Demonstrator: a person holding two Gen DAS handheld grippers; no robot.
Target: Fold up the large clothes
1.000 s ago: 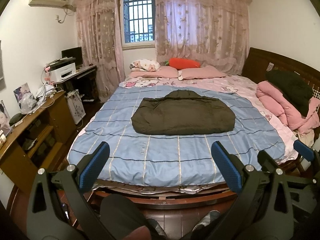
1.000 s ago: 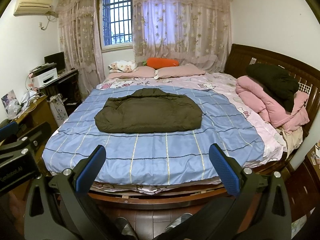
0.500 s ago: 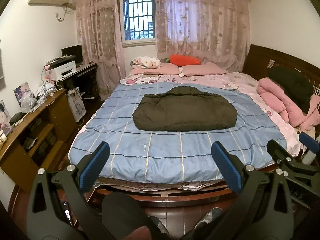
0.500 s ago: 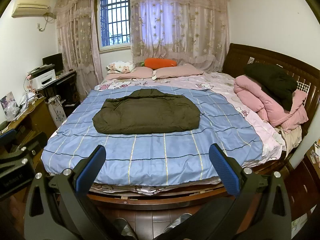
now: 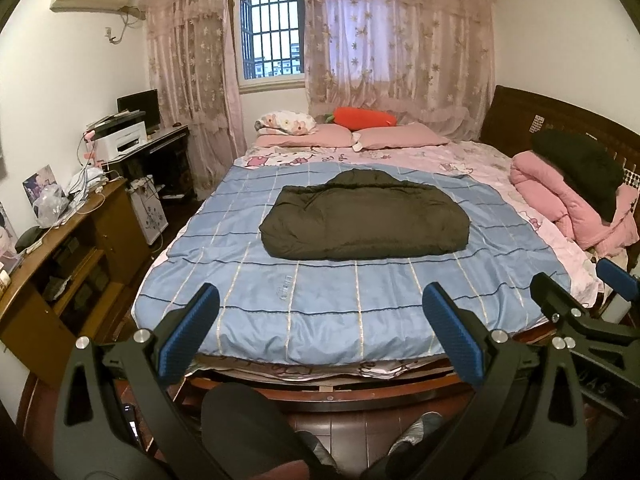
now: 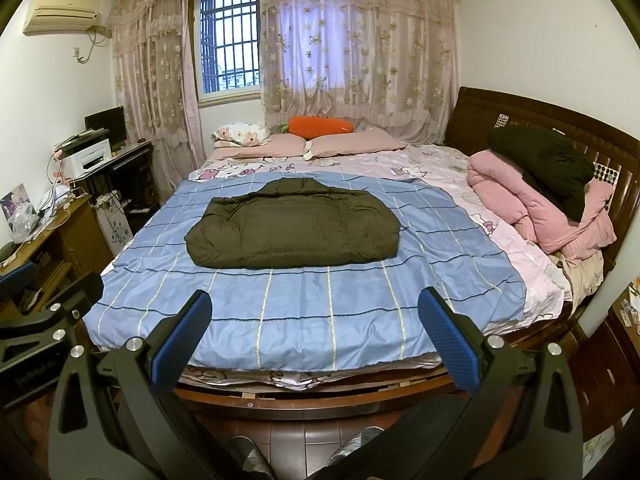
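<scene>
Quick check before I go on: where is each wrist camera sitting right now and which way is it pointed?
Left wrist: at the foot of the bed, facing the window; open left hand-held gripper, the person's knee and the right hand-held gripper at its right edge show.
Right wrist: beside it, same heading; open right hand-held gripper, shoes below, the left hand-held gripper at its left edge.
Shared: the folded dark green jacket on the blue sheet, untouched.

Jacket (image 5: 364, 220) on bedspread (image 5: 320, 296)
</scene>
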